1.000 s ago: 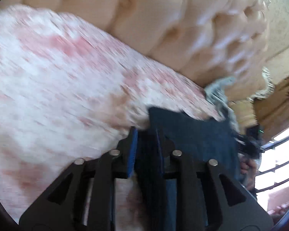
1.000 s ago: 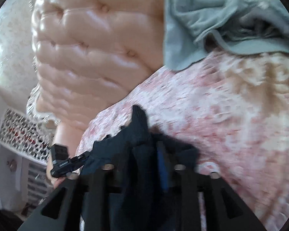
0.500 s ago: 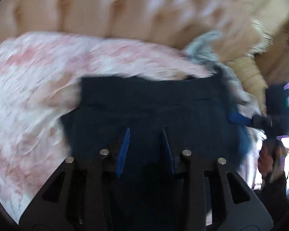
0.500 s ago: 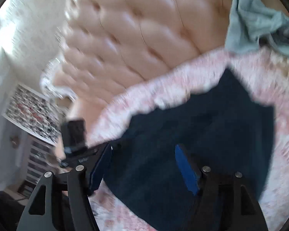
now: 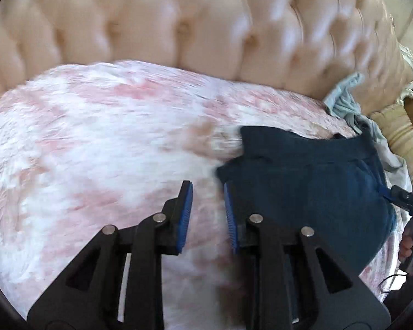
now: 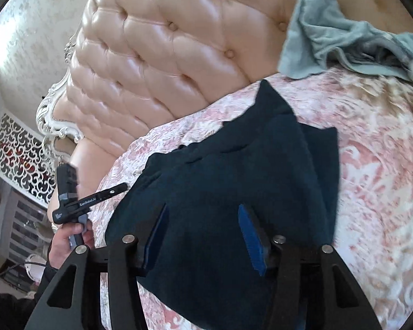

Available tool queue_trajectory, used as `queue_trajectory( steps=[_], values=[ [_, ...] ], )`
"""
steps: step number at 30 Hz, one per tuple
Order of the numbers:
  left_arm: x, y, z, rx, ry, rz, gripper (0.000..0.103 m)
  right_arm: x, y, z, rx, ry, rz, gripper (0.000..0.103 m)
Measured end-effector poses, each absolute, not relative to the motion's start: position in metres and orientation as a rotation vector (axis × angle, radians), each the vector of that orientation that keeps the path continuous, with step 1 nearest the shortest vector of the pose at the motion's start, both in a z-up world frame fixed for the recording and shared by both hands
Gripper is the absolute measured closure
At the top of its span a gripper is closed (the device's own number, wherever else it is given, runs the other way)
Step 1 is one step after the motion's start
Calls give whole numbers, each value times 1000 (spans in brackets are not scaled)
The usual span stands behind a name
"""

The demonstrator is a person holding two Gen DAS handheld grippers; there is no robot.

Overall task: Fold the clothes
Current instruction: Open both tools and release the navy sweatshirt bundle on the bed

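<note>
Left hand-held gripper (image 5: 208, 192): blue-padded jaws apart, just closed in a little, nothing between them but bedspread; right pad at the near left edge of the dark navy folded garment (image 5: 303, 189). Right hand-held gripper (image 6: 202, 220): jaws apart too, also just narrowed, hanging over the same garment with cloth showing in the gap, pads not pressing.

Counted: two grippers, one navy garment, one crumpled grey-blue garment (image 6: 344, 35), one bed with pink-and-white patterned bedspread (image 5: 96, 148), one tufted peach leather headboard (image 5: 206, 24).

Navy garment flat on the bedspread, near the headboard, grey-blue garment just beyond it against the headboard.

Only in the left wrist view: wide bare stretch of bedspread, striped beige cushion (image 5: 399, 134). Only in the right wrist view: white fretwork screen (image 6: 16, 159), wallpapered wall, a hand (image 6: 66, 244) gripping the left tool's handle.
</note>
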State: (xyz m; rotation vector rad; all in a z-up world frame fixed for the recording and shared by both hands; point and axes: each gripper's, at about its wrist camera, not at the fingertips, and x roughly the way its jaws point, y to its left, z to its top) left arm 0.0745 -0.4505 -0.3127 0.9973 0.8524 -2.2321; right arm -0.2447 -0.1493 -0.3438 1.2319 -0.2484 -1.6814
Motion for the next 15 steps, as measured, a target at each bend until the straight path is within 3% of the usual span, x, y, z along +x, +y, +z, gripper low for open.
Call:
queue_trajectory(
  steps=[3, 9, 10, 12, 15],
  values=[
    [112, -446, -313, 878, 1102, -2283, 75, -243, -135, -343, 1273, -304, -1688, 51],
    [132, -407, -333, 956, 1280, -2393, 60, -227, -112, -310, 1288, -265, -1873, 46],
    [130, -404, -335, 976, 1295, -2412, 60, -221, -101, -300, 1250, -258, -1942, 44],
    [125, -403, -333, 993, 1264, -2442, 60, -217, -78, -286, 1184, -291, -2052, 22],
    [119, -405, -324, 972, 1271, -2514, 60, -227, -48, -285, 1152, -434, -2111, 20]
  ],
)
